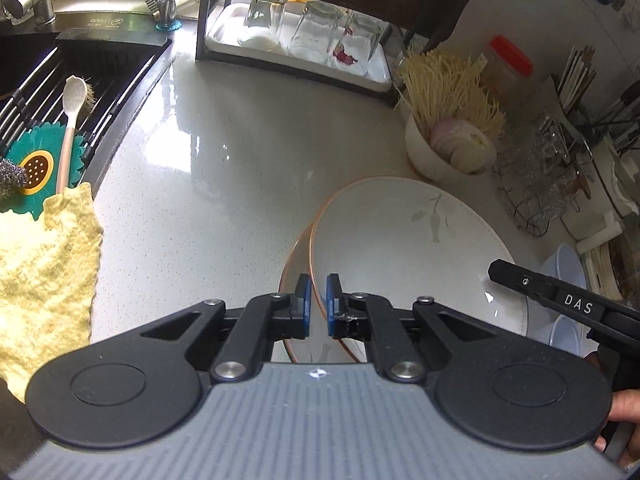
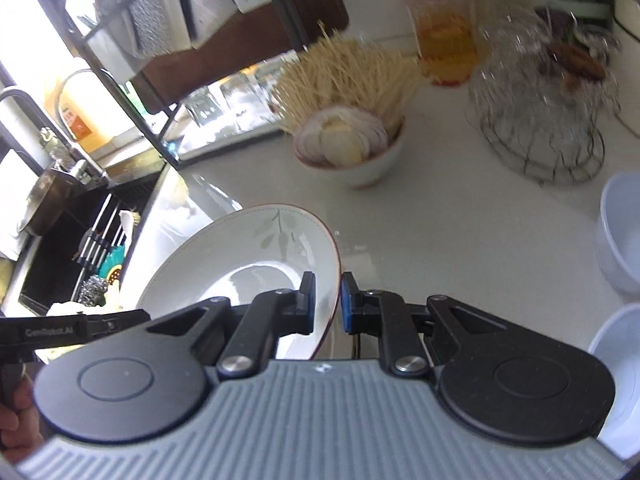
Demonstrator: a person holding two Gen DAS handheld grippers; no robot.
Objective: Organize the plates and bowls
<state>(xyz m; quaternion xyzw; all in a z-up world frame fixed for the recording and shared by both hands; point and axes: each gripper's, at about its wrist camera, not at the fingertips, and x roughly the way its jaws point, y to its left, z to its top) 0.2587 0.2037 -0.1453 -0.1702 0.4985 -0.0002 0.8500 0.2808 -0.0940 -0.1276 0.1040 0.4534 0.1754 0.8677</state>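
Observation:
A white plate [image 1: 404, 248] with a brown rim and a leaf print is held tilted above the pale counter [image 1: 224, 152]. My left gripper [image 1: 318, 300] is shut on its near left rim. My right gripper [image 2: 327, 300] is shut on the opposite rim of the same plate [image 2: 248, 256], and its black body shows in the left wrist view [image 1: 568, 300]. A second plate edge [image 1: 294, 280] seems to lie under the held one; I cannot tell for sure. Two pale blue bowls [image 2: 618, 232] stand at the right, also seen in the left wrist view [image 1: 564, 268].
A white bowl of sliced onion and noodles [image 1: 448, 148] stands behind the plate. A wire basket of glassware [image 1: 536, 176], a red-lidded jar [image 2: 440, 28], a rack with upturned glasses [image 1: 316, 32], the sink [image 1: 60, 80] and a yellow cloth [image 1: 44, 276] surround the counter.

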